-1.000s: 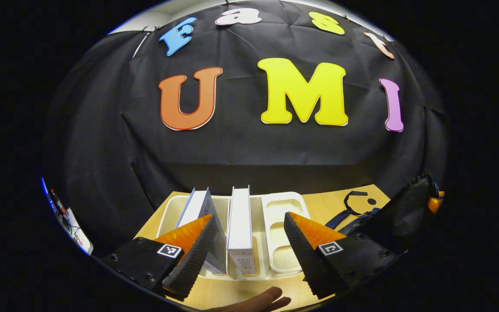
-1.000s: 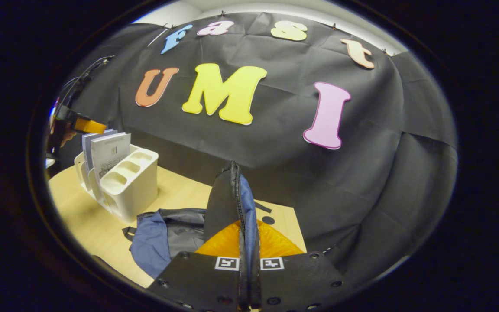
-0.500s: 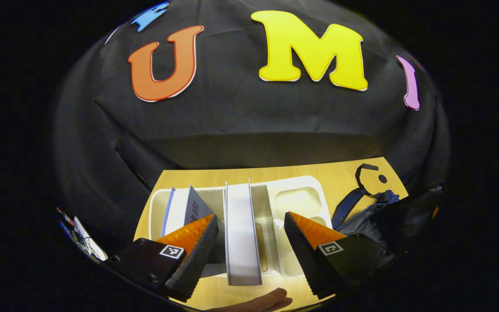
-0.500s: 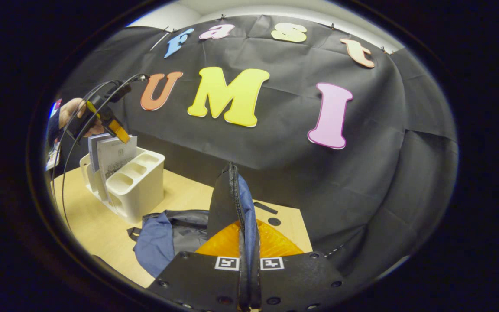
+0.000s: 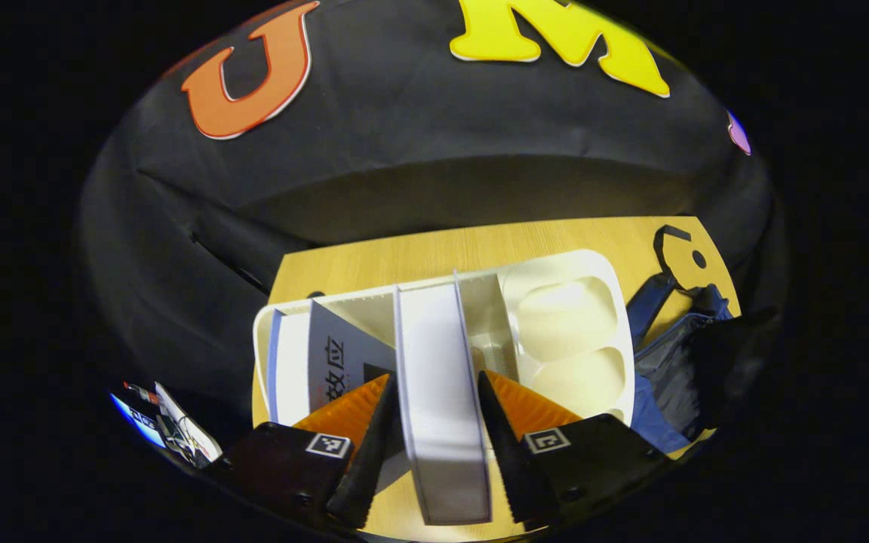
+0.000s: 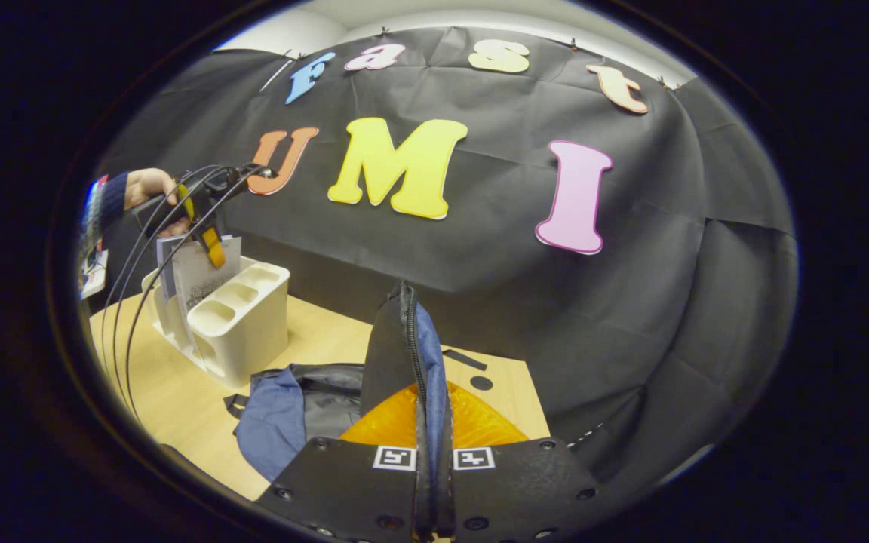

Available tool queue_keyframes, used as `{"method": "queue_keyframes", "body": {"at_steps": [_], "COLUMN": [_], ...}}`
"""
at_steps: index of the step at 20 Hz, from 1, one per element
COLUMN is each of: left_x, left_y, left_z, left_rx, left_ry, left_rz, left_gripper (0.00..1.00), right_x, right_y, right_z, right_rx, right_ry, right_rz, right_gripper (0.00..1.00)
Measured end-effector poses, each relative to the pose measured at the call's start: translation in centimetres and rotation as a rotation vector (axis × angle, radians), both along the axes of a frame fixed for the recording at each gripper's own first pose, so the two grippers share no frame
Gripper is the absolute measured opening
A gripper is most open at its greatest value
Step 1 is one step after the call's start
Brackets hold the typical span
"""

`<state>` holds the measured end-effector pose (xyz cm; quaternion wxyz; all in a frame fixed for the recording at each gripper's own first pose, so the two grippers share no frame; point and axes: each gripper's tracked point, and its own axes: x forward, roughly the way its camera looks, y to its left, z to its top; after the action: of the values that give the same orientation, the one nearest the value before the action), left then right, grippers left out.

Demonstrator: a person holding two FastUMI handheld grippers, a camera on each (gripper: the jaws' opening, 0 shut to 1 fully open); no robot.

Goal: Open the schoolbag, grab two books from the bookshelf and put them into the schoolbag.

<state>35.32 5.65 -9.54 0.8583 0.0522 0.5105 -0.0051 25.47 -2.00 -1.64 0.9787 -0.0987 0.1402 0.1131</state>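
In the left gripper view a white book stands upright in the white bookshelf rack, and my left gripper grips its top edge from both sides. A second book with a grey cover leans in the slot to its left. The blue and grey schoolbag lies right of the rack. In the right gripper view my right gripper is shut on the schoolbag's zippered edge and holds it up. The rest of the schoolbag lies slack on the table. Far left, the left gripper sits over the books.
The wooden table ends close to the black wall behind the rack. Cables hang from the hand that holds the left gripper. A dark strap lies past the rack. Small items sit off the table's left side.
My left gripper came down over the white book and its fingers closed from wide open onto the book. My right gripper kept holding the bag's edge up.
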Motion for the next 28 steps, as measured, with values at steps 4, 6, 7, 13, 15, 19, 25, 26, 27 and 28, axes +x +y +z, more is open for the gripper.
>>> {"method": "queue_keyframes", "body": {"at_steps": [4, 6, 7, 13, 15, 19, 25, 26, 27, 28], "left_x": [-0.3, -1.3, -1.4, -4.2, -6.2, -9.6, -15.2, -16.2, -17.3, -18.3], "left_y": [-1.1, -1.5, -1.8, -0.6, -0.4, 0.4, -0.7, -0.5, -0.4, -0.1], "left_z": [-0.2, -0.1, 0.2, 1.7, 1.9, 2.9, 3.8, 3.7, 3.6, 3.5], "left_rx": [-0.077, -0.103, -0.117, -0.082, -0.087, -0.102, -0.219, -0.244, -0.263, -0.278], "left_ry": [-0.001, 0.008, 0.001, -0.019, -0.016, -0.052, -0.108, -0.116, -0.123, -0.130], "left_rz": [0.004, 0.024, 0.015, 0.007, 0.021, 0.048, 0.074, 0.093, 0.113, 0.133], "left_gripper": [0.49, 0.47, 0.46, 0.45, 0.45, 0.45, 0.45, 0.44, 0.44, 0.45], "right_x": [0.1, 0.2, 0.2, 0.1, 0.1, 0.0, -0.2, -0.3, -0.2, -0.3], "right_y": [-0.1, -0.2, -0.2, -0.3, -0.5, -0.4, 0.6, 0.8, 0.9, 1.0], "right_z": [-0.4, -0.7, -0.8, -1.7, -2.1, -2.4, -3.1, -3.2, -3.2, -3.3], "right_rx": [0.017, 0.022, 0.023, 0.031, 0.025, 0.031, 0.036, 0.035, 0.034, 0.030], "right_ry": [0.005, 0.011, 0.014, 0.015, 0.016, 0.012, 0.023, 0.025, 0.026, 0.028], "right_rz": [0.000, -0.004, -0.004, 0.001, -0.004, -0.002, 0.005, 0.006, 0.007, 0.006], "right_gripper": [0.03, 0.03, 0.02, 0.03, 0.02, 0.03, 0.03, 0.03, 0.03, 0.03]}}
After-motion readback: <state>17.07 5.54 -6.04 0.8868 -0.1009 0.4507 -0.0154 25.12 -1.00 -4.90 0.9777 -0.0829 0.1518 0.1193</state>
